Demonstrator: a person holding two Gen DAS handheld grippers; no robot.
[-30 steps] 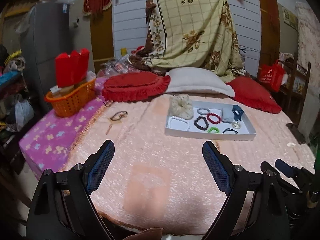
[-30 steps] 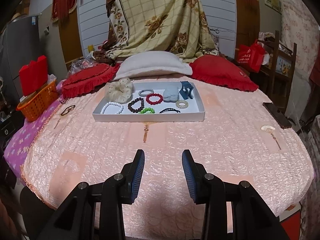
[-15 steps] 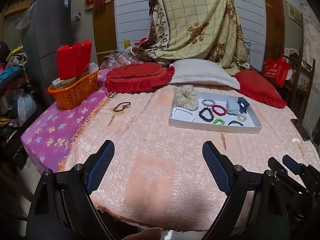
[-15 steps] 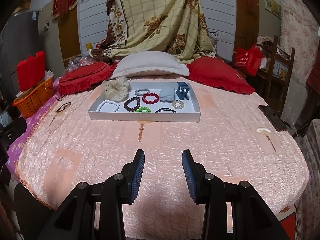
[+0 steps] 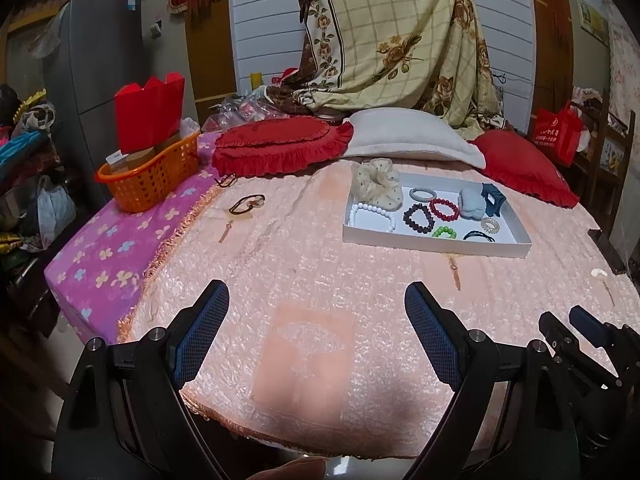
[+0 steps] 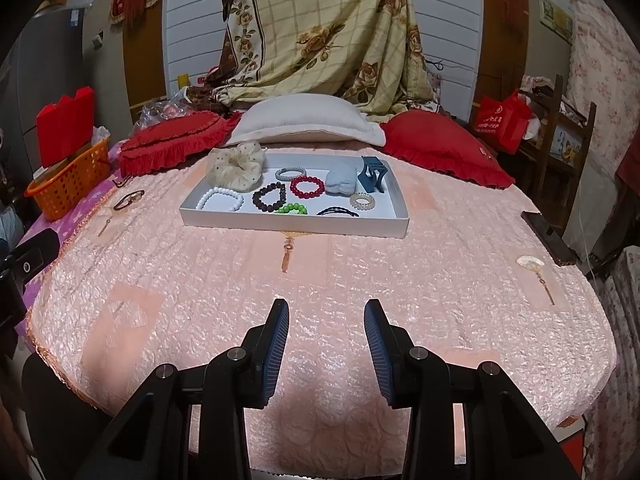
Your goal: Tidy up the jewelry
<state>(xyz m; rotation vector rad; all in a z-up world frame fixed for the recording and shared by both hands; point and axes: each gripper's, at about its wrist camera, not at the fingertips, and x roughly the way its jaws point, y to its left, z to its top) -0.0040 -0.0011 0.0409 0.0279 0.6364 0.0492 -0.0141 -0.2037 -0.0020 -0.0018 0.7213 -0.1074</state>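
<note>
A shallow white tray (image 6: 292, 225) (image 5: 436, 245) lies on the pink quilted bed. It holds a cream scrunchie (image 6: 237, 166), white (image 6: 221, 199), dark brown (image 6: 269, 197), red (image 6: 306, 186) and green (image 6: 295, 209) bead bracelets, a blue claw clip (image 6: 373, 173) and hair ties. A brown bracelet (image 5: 246, 203) (image 6: 129, 199) lies loose on the quilt, left of the tray. My left gripper (image 5: 317, 309) hangs wide open over the near quilt, nothing between its fingers. My right gripper (image 6: 326, 316) is partly open and empty, well short of the tray.
An orange basket (image 5: 149, 184) with a red box stands at the bed's left edge. Red cushions (image 5: 280, 145) and a white pillow (image 6: 308, 120) line the back. A small pale ornament (image 6: 529, 261) lies at right, near a dark object (image 6: 547, 237) on the bed's edge.
Both views have tilted a little, so the tray sits slightly lower in the left wrist view. Neither gripper's jaws have moved and nothing has been picked up.
</note>
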